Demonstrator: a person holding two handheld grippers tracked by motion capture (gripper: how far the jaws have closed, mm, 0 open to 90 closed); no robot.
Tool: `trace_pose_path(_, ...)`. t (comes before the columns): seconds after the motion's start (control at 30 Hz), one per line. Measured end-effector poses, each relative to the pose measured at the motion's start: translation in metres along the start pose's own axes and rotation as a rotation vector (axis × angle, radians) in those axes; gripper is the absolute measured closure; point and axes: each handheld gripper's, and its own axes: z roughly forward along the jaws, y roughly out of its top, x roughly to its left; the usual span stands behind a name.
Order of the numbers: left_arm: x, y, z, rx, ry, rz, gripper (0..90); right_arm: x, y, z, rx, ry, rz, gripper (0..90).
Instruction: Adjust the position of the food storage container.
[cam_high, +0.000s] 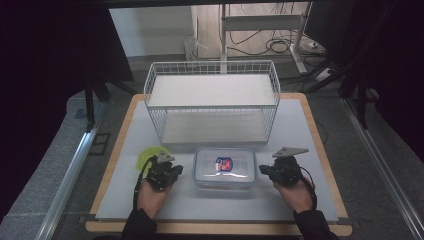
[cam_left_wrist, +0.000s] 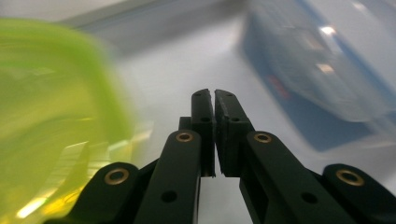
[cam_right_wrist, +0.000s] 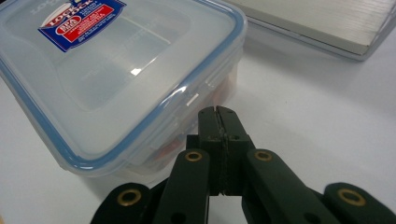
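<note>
**Two closed grippers flank a lidded food container**

A clear plastic food container (cam_high: 225, 167) with a blue-rimmed snap lid and a red and blue label sits flat on the white table (cam_high: 300, 130), just in front of a white wire shelf rack (cam_high: 212, 100). Its lid is on, and something reddish shows through the side wall in the right gripper view.

The left gripper (cam_high: 172, 169) rests on the table just to the left of the container, held in the person's left hand (cam_high: 150, 197). Its jaws stand together with only a thin slit between the pads and nothing between them. A translucent lime-green lid (cam_left_wrist: 51, 116) lies close beside it on its far side from the container, blurred in the left gripper view.

The right gripper (cam_right_wrist: 217, 112) rests to the right of the container, in the right hand (cam_high: 299, 196). Its jaws are pressed together and empty, with the tips just beside the container's side latch (cam_right_wrist: 196, 93); whether they touch it cannot be told.
</note>
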Motion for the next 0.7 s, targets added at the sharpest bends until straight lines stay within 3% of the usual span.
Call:
trace_pose_path(0.1, -0.012, 0.002, 0.008, 0.017, -0.033, 0.033, 86.4, 0.001, 0.000, 0.002, 0.000, 0.002, -0.004, 89.6)
trace_pose_path(0.2, -0.016, 0.001, 0.011, 0.020, -0.064, 0.029, 85.9, 0.004, 0.001, 0.004, 0.003, 0.003, -0.013, 89.7)
trace_pose_path(0.33, -0.018, -0.001, 0.010, 0.025, -0.068, 0.027, 86.7, 0.004, 0.002, 0.005, -0.008, 0.025, 0.001, 89.7)
trace_pose_path(0.43, -0.017, -0.001, 0.008, 0.027, -0.074, 0.026, 85.7, 0.007, 0.003, 0.006, -0.002, 0.006, -0.012, 89.7)
trace_pose_path(0.6, -0.013, -0.005, -0.009, -0.009, -0.029, 0.055, 76.7, 0.005, -0.001, -0.003, -0.017, 0.011, -0.015, 87.0)
trace_pose_path(0.63, -0.012, -0.006, -0.014, -0.024, -0.034, 0.069, 67.4, 0.003, -0.004, -0.009, -0.034, 0.012, -0.014, 84.4)
trace_pose_path(0.7, -0.011, -0.010, -0.022, -0.046, -0.022, 0.102, 63.6, 0.003, -0.005, -0.011, -0.040, 0.012, -0.019, 78.2)
